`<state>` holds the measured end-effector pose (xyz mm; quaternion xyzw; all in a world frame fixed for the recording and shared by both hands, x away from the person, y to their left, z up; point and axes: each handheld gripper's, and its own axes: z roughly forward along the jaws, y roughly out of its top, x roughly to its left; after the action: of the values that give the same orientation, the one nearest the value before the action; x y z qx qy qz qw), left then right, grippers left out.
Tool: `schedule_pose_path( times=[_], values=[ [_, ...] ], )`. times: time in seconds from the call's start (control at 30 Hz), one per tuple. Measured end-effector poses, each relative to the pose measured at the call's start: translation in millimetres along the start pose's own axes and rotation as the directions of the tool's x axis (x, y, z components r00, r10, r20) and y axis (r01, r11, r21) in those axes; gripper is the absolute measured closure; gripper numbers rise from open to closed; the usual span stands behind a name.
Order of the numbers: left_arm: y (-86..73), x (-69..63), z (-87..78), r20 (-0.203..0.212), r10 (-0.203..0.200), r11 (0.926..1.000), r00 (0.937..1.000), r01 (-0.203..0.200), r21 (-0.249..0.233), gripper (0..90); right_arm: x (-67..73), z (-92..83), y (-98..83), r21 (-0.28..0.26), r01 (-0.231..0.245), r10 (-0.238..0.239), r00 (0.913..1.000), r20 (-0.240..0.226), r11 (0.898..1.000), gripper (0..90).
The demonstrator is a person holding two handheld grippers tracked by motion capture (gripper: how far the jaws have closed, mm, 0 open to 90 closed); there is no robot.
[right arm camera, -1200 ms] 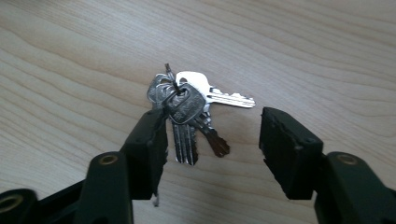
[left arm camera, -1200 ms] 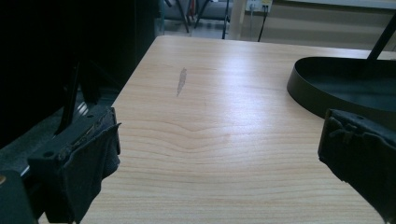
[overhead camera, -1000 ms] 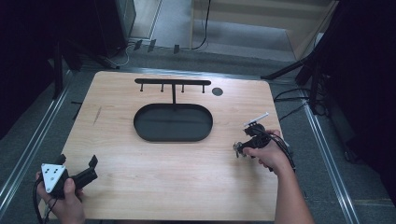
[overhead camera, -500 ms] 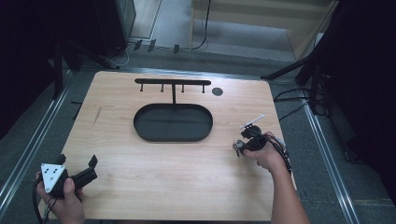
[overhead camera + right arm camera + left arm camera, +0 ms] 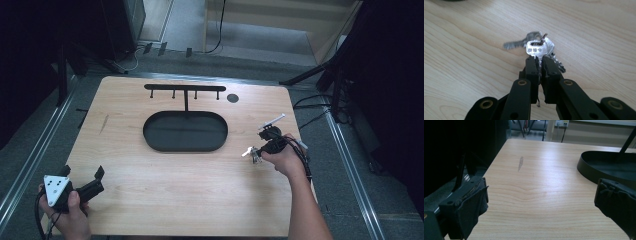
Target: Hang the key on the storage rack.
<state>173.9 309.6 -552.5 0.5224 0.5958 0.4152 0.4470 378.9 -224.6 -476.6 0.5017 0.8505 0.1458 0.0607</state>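
Steel keys [image 5: 537,48]: small bunch on a ring, lying on wood table [image 5: 165,190] at right side, right of black oval tray [image 5: 185,131] and apart from it.
R gripper [image 5: 539,62]: jaws have just been closing and now pinch one key by its blade; the key's head sticks up past the tips, other keys fan out behind on the tabletop.
L gripper [image 5: 98,180]: jaws wide, nothing between them, parked at near-left corner, far from keys.
Hook rack [image 5: 184,88]: black bar w/ pegs at far end of tray, pegs bare; prob. the destination, my guess.
Risk 1: grip is on a thin flat blade w/ only the tips, so the key could twist or slip out on lift; loose keys swinging on the ring add pull.
Risk 2: if ring hangs low or turns, threading it on a peg gets hard; may bump rack.
Risk 3: a fast lift could drag the bunch across the table and drop it, poss. into the tray.
Cause overall: narrow contact + dangling weight.
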Motion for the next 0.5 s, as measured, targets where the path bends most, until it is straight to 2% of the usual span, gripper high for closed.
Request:
schedule_pose_path(
  times=[0.2, 0.5],
  values=[
    [0.1, 0.4, 0.1, 0.0, -0.007, 1.0, 1.0, 0.007, -0.001, 0.0, 3.3, -14.6, 8.2, -0.019, 0.003, -0.003, 1.0, -0.001, 1.0, 85.0],
    [0.1, 1.1, 0.0, 0.003, -0.016, 0.9999, 0.9999, 0.016, 0.0, 0.0, 6.7, -35.0, 21.1, -0.028, -0.018, 0.018, 0.9998, 0.01, 0.999, 85.1]
  ],
)
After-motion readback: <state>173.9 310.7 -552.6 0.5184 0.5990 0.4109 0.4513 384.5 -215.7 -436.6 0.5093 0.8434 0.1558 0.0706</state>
